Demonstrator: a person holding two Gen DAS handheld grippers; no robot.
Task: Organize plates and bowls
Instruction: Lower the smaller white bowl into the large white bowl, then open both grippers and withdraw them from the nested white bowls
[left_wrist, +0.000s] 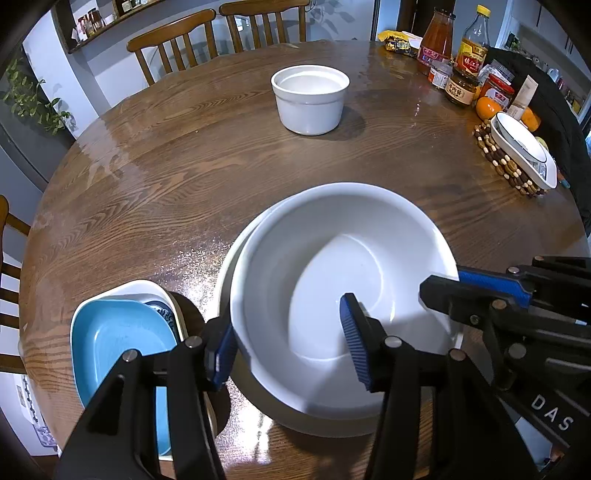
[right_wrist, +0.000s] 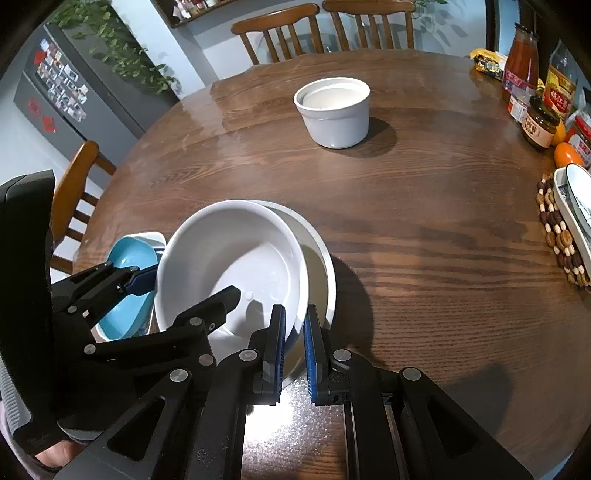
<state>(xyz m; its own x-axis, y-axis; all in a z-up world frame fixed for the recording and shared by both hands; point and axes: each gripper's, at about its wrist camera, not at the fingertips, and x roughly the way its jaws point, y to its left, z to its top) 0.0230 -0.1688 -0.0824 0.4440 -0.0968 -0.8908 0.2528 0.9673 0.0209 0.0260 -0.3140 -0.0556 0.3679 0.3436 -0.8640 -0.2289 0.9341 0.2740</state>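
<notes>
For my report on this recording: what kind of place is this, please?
Most likely a home dining area or kitchen. A round wooden table with wooden chairs, sauce bottles and jars at its edge, and a fridge covered with magnets all suggest it.

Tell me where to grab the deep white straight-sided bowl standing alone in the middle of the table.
Take the deep white bowl by its near rim, coming straight down from above, one finger inside and one outside. It stands upright, mouth up, with steep walls and a thickened lip to pinch; nothing on the table crowds it.
</notes>
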